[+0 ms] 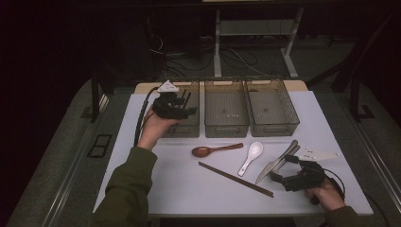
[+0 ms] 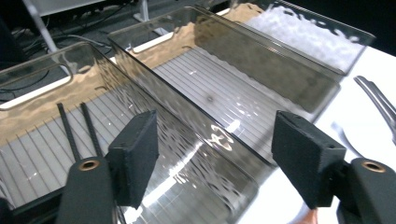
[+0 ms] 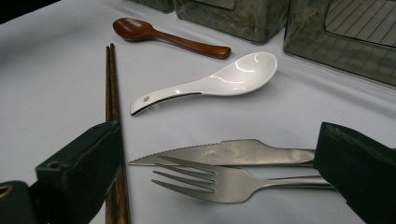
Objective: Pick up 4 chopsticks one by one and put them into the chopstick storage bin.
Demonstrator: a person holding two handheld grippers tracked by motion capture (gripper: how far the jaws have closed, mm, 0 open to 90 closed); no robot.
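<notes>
A person's left gripper (image 1: 182, 105) hovers over the leftmost of three clear bins (image 1: 185, 116) at the far edge of the white table (image 1: 179, 189), jaws parted and holding nothing, above two black chopsticks (image 2: 79, 128) lying on the bin floor. The right gripper (image 1: 283, 166), near the table's front right, spreads its open jaws around a fork (image 3: 224, 184) and a serrated knife (image 3: 233, 153) without pinching either. Brown chopsticks (image 3: 111, 88), a white spoon (image 3: 219, 81) and a wooden spoon (image 3: 163, 36) lie close by.
</notes>
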